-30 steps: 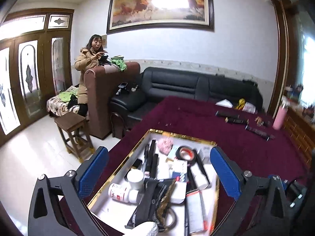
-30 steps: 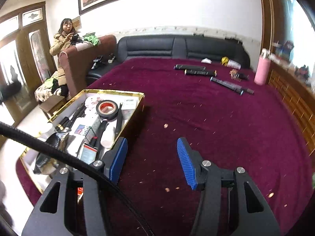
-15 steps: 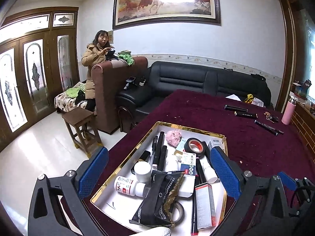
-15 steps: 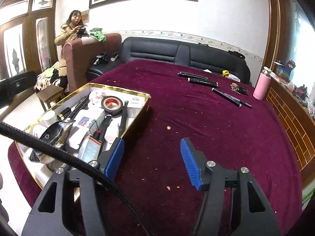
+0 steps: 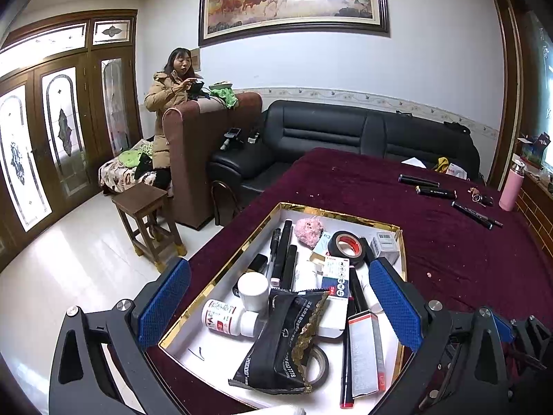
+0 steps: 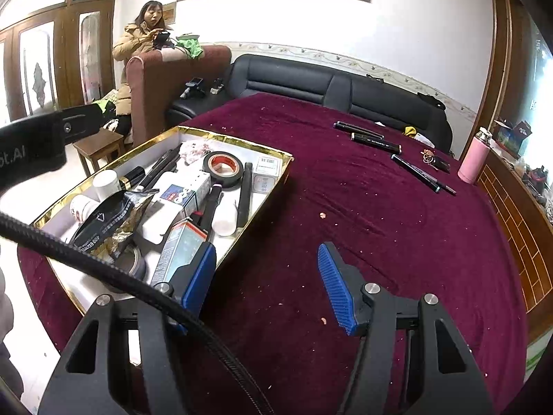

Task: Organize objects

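Where clutter fills gold-rimmed tray point(image 5: 221, 269), tape roll point(image 5: 347, 246), pill bottle point(image 5: 228, 316), black pouch point(image 5: 283, 339)

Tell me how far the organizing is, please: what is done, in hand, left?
Done: the gold-rimmed white tray already holds many items, such as the black tape roll. In hand: nothing; the left tool and the right tool are open and empty. Left: black pens lying loose on the maroon tablecloth.
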`<state>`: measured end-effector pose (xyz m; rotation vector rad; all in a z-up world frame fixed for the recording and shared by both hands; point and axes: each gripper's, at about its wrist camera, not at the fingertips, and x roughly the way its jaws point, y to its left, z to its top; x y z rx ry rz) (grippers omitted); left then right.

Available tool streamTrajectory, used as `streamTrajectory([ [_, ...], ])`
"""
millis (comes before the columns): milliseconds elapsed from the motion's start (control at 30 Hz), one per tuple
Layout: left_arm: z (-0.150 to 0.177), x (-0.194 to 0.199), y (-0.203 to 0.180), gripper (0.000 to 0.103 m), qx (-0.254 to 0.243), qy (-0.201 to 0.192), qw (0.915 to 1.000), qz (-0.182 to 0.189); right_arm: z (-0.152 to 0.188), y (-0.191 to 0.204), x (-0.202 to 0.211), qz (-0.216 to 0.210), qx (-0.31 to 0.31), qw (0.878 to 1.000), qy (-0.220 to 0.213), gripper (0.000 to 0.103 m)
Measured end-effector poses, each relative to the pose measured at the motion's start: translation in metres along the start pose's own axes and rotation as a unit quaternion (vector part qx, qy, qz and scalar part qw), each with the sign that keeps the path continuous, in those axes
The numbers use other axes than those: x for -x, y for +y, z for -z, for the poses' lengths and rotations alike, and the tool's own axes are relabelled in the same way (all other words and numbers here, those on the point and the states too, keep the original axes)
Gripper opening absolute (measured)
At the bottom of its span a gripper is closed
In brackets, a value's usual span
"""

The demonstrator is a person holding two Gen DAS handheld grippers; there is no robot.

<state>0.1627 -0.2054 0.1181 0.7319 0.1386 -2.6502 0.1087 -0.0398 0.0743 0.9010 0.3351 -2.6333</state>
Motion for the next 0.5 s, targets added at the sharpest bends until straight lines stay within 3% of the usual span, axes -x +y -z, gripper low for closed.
streamTrajectory([
  [367, 0.005, -0.001, -0.004, 0.102, -0.004, 0.012, 0.9999, -0.004, 0.003, -0.003, 0.000, -0.007, -0.001, 1.000, 0.006, 0.061],
  [500, 0.004, 0.003, -0.018, 0.102, -0.026, 0.014, 0.9994, 0.019, 0.003, -0.014, 0.000, -0.003, -0.011, 1.000, 0.011, 0.061],
])
